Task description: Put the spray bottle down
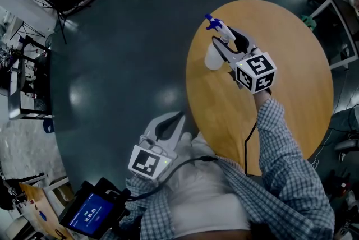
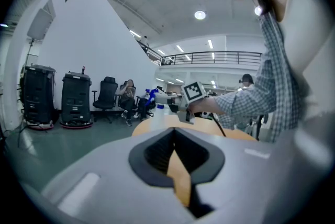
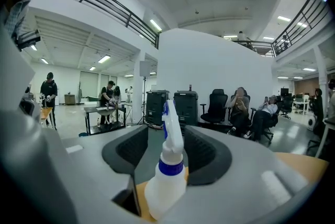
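A white spray bottle (image 1: pixel 213 54) with a blue nozzle stands upright near the far left edge of the round wooden table (image 1: pixel 291 93). My right gripper (image 1: pixel 225 37) is open, one finger on each side of the bottle, the pads apart from it. The right gripper view shows the bottle (image 3: pixel 167 181) standing free in the gap between the dark pads (image 3: pixel 209 152). My left gripper (image 1: pixel 180 116) hangs off the table by the person's body, shut with nothing in it. The left gripper view shows the bottle (image 2: pixel 157 111) far off, beyond the shut left gripper (image 2: pixel 174 131).
A screen device (image 1: pixel 90 213) sits at the lower left near the person. Beyond the table lies grey floor, with black equipment cases (image 2: pixel 76 98), office chairs and seated people (image 3: pixel 241 108) further off. A cable (image 1: pixel 247 141) runs along the right sleeve.
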`<state>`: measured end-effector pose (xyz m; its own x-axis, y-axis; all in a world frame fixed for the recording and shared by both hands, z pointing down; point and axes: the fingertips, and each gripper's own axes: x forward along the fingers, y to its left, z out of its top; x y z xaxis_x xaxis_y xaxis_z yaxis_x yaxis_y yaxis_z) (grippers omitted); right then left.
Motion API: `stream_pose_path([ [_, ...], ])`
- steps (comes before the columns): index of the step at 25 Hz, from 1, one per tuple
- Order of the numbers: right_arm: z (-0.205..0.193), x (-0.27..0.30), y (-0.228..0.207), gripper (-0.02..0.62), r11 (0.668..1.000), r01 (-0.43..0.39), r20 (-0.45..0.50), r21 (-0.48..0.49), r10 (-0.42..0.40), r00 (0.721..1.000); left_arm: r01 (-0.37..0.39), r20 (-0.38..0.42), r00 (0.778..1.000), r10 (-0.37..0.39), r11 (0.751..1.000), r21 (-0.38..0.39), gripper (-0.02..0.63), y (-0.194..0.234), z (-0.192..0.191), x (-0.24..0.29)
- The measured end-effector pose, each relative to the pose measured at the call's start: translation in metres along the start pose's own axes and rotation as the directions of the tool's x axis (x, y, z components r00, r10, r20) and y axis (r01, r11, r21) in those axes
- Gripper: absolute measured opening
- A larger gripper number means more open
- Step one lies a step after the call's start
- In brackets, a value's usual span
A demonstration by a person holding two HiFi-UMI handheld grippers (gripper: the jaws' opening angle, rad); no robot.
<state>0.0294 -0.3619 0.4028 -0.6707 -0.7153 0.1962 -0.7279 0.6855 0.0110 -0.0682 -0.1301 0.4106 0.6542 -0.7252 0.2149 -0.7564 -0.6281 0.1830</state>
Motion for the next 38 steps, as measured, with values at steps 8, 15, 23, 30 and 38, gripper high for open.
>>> stream_pose_path([
  [8, -0.003, -0.016, -0.005, 0.222, 0.999, 0.037, 0.001, 0.003, -0.037, 0.999, 0.013, 0.012, 1.000, -0.013, 1.000, 0.015, 0.002, 0.001, 0.003, -0.001],
  [15, 0.011, -0.073, 0.006, 0.163, 0.992, 0.102, 0.094, 0.077, -0.109, 0.990, 0.083, 0.023, 0.996, -0.084, 0.996, 0.035, 0.002, -0.012, 0.011, 0.016],
  [23, 0.014, -0.139, 0.034, -0.002, 0.972, 0.165, 0.156, 0.168, -0.192, 0.969, 0.162, 0.051, 0.985, -0.165, 0.985, 0.051, 0.002, -0.029, 0.033, 0.040],
  [30, 0.005, -0.169, 0.050, 0.003, 0.960, 0.186, 0.149, 0.209, -0.219, 0.964, 0.228, 0.068, 0.970, -0.233, 0.971, 0.078, 0.002, -0.040, 0.030, 0.053],
  [38, 0.006, -0.170, 0.056, 0.003, 0.966, 0.163, 0.146, 0.199, -0.194, 0.970, 0.216, 0.058, 0.974, -0.220, 0.974, 0.067, 0.002, -0.040, 0.036, 0.054],
])
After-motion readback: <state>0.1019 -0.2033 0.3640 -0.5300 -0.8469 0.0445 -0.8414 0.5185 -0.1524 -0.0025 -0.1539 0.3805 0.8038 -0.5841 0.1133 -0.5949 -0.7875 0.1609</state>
